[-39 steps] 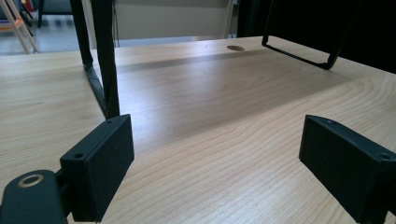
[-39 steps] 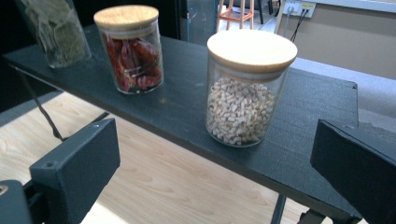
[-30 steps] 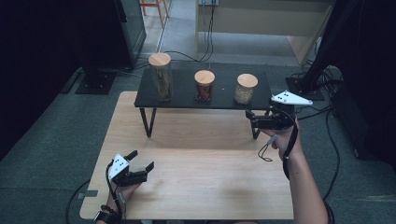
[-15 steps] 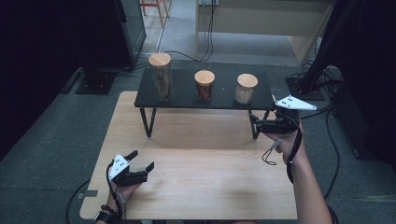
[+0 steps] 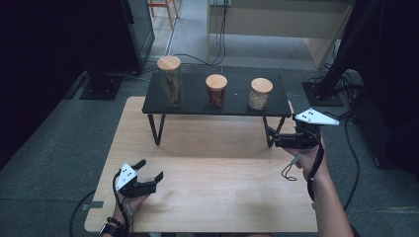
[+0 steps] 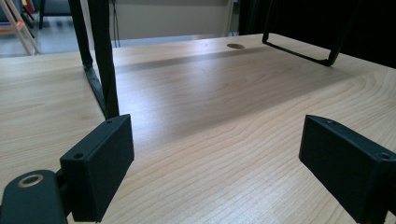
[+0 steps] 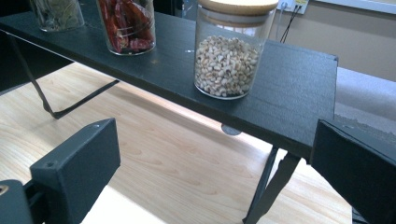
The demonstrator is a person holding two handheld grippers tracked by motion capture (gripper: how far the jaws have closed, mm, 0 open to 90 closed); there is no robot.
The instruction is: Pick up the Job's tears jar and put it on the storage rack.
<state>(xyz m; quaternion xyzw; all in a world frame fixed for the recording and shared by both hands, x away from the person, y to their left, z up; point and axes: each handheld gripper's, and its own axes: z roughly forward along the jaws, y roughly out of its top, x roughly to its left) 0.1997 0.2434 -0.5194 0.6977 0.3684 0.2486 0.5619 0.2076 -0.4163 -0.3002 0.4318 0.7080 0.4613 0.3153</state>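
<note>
- Jar of pale beans (image 7: 227, 53), glass with a wooden lid (image 7: 239, 5), is seen standing upright at the right end of the black shelf (image 5: 276, 106) on the bench (image 5: 222, 168).
- Right tongs (image 5: 272, 138) are held open, empty, just beside the shelf's right leg, below the jar.
- Left tongs (image 5: 150, 172) are held open, empty, well apart, at the bench's near left.
- Jar is judged rigid, fragile, smooth and fairly heavy when filled; a grip across the glass mid-body, below the lid, is advised.

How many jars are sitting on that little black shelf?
3, all with wooden lids, in a row on the black shelf: a tall jar at the left, a jar of red stuff in the middle, a jar of pale beans at the right.
</note>
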